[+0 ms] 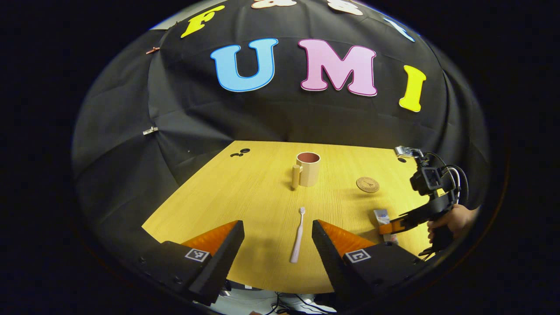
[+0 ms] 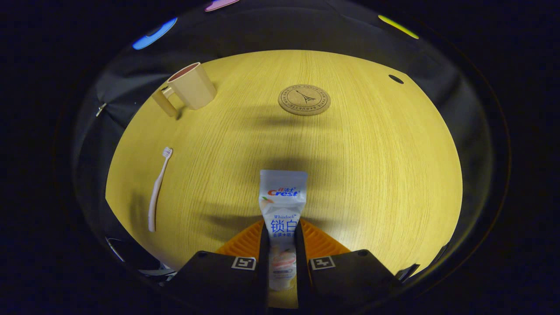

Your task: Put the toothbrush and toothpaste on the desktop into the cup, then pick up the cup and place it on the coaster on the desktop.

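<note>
The right gripper [image 2: 280, 245] has its fingers clamped on the toothpaste [image 2: 282, 205], seemingly resting on the bench [image 2: 372, 175]. The left gripper [image 1: 276, 245] has fingers apart around the toothbrush [image 1: 298, 236], nearer than the cup [image 1: 308, 168]; coaster [image 1: 367, 184] right of the cup.

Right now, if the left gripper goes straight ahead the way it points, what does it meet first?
Most likely the toothbrush, lying lengthwise on the desktop between the open left gripper fingers. The cup stands farther along, though depth is unclear.

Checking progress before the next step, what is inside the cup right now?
The beige handled cup shows only a reddish inner wall near its rim; its bottom is hidden. The pale toothbrush lies on the wooden desktop, and the white toothpaste tube is outside it.
</note>
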